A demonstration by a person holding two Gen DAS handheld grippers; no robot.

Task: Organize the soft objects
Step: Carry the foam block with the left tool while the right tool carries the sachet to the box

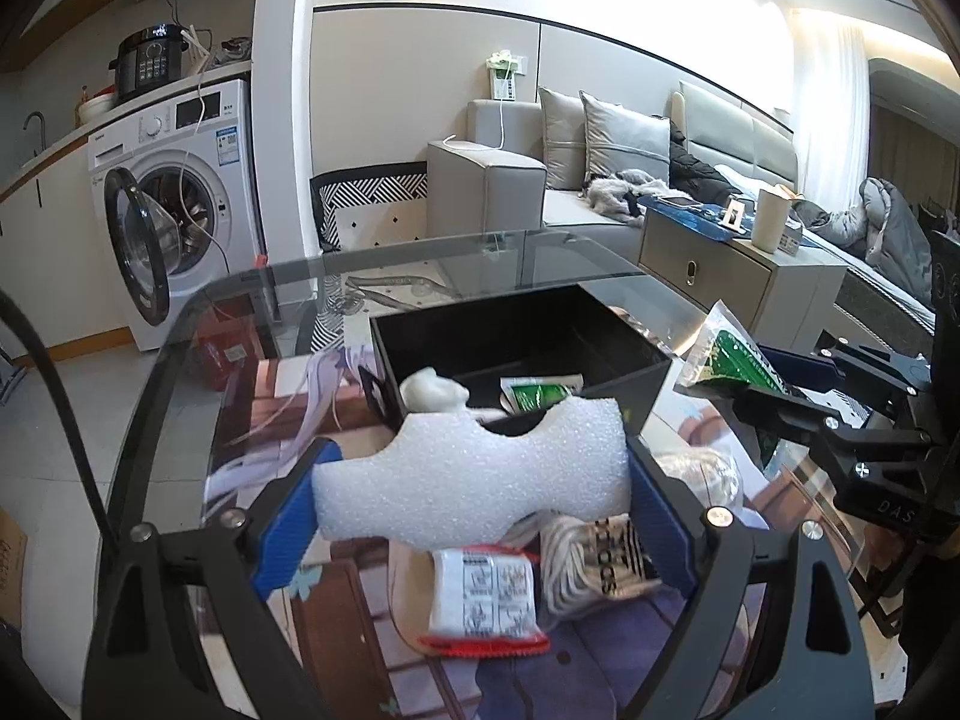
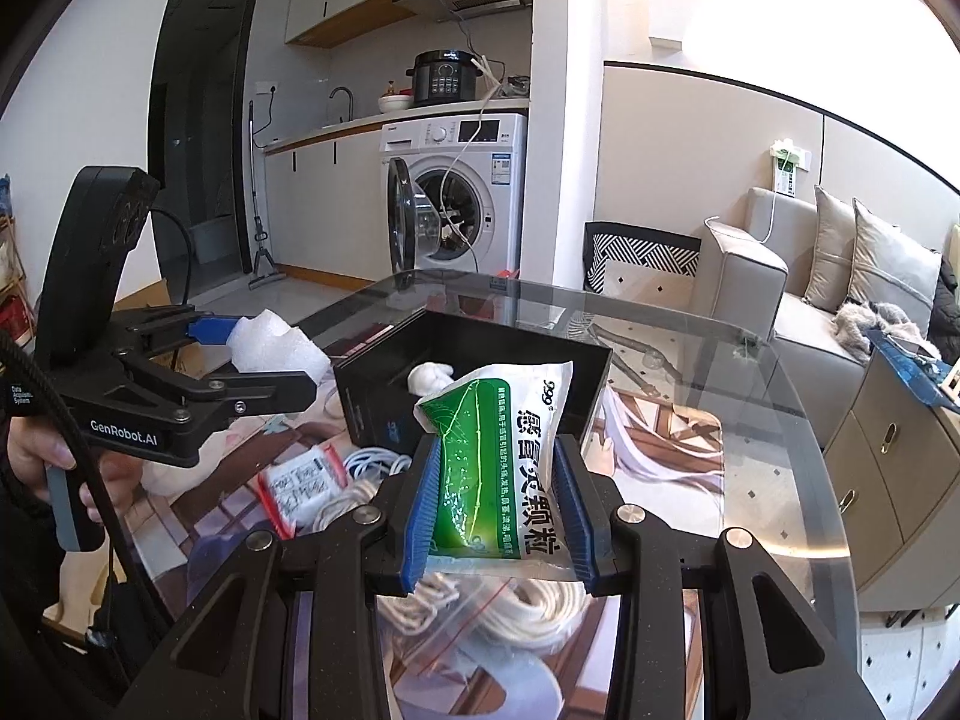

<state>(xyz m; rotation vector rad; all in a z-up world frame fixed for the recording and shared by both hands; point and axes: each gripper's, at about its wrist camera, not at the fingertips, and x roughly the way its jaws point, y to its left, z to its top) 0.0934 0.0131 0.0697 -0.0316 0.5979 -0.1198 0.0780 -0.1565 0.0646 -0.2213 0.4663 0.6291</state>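
My left gripper (image 1: 474, 480) is shut on a white foam piece (image 1: 474, 474) and holds it above the table, just in front of the black box (image 1: 618, 354). It also shows in the right wrist view (image 2: 276, 348). My right gripper (image 2: 498, 504) is shut on a green and white sachet (image 2: 498, 456), held near the box's (image 2: 372, 402) near side. In the left wrist view the sachet (image 1: 732, 354) is right of the box. Inside the box lie a white soft lump (image 1: 432, 393) and another green sachet (image 1: 540, 393).
On the glass table (image 2: 750, 420) lie a small white packet with red edge (image 1: 480, 600), a bagged coil of white rope (image 1: 594, 558) and a white cable (image 2: 378, 459). A washing machine (image 2: 462, 192), sofa (image 1: 540, 180) and cabinet (image 1: 738, 276) stand beyond.
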